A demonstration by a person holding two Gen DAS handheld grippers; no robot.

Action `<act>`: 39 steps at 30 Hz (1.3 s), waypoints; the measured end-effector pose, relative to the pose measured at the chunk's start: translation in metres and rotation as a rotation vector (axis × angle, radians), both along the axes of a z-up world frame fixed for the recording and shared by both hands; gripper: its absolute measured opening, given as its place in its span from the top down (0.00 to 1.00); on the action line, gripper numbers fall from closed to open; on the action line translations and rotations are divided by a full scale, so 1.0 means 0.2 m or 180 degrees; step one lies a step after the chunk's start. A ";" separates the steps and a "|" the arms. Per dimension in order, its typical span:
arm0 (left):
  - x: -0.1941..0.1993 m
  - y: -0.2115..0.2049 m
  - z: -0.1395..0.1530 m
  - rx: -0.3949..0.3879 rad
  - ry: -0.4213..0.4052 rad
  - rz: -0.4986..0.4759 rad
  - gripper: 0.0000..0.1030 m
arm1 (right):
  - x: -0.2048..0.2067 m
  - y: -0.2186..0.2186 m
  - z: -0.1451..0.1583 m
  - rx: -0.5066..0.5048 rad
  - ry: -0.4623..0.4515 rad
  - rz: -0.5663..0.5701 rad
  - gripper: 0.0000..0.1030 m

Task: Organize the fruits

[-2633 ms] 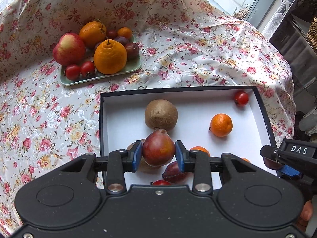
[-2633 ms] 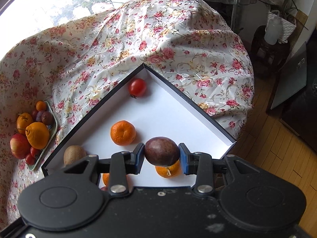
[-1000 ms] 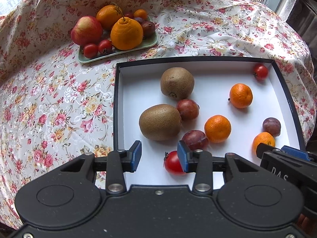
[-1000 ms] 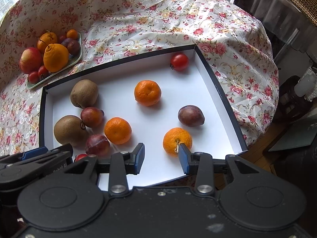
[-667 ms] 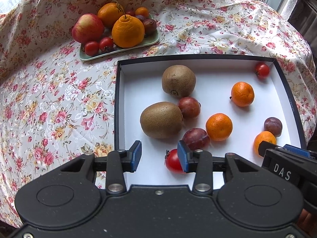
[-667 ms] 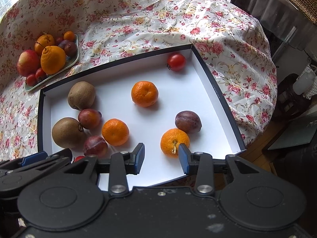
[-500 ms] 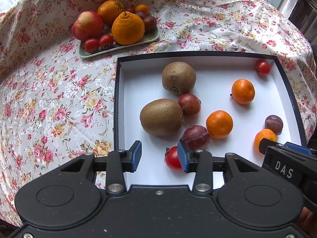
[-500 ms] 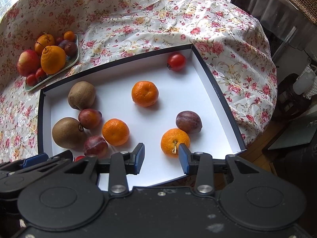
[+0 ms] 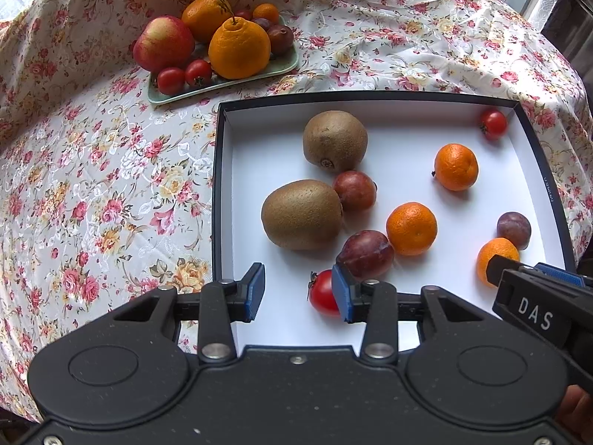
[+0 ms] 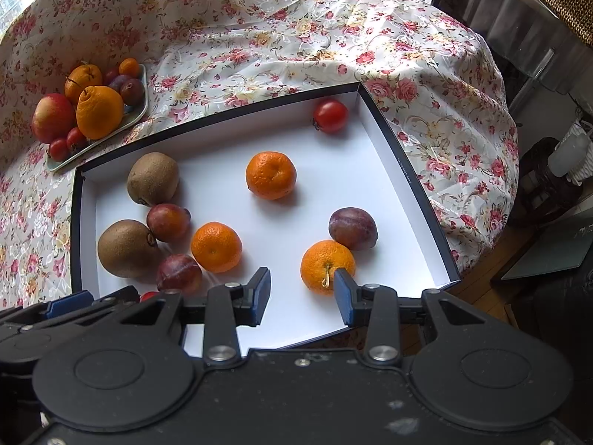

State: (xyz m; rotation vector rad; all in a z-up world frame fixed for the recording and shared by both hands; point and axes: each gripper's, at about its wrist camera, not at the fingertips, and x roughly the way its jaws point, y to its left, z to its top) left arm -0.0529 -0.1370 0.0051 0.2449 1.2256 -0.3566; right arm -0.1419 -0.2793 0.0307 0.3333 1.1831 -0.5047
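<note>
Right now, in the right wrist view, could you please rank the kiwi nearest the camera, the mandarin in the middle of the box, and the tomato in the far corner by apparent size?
1. Nearest kiwi
2. Middle mandarin
3. Corner tomato, though it is farthest, so shrunk somewhat by distance.

"DAS" stands in white letters on the right hand-held gripper (image 9: 533,278).

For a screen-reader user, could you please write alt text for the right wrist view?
An empty, open right gripper hovers over a white box holding kiwis, mandarins, plums and tomatoes on a floral tablecloth. A green tray of fruit sits beyond.
</note>
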 end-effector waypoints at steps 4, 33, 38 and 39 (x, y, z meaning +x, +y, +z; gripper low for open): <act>0.00 0.00 0.00 0.0000 -0.0005 -0.0008 0.52 | 0.00 0.00 0.00 0.0011 -0.0006 -0.0005 0.62; 0.00 0.00 0.01 -0.0027 0.0027 -0.0032 0.52 | 0.00 0.00 0.00 0.0033 -0.0005 -0.0006 0.62; 0.00 0.00 0.01 -0.0023 0.0028 -0.0037 0.52 | 0.00 0.00 0.00 0.0036 -0.0005 -0.0008 0.62; 0.00 0.00 0.01 -0.0023 0.0026 -0.0035 0.52 | 0.00 0.00 0.00 0.0035 -0.0004 -0.0007 0.62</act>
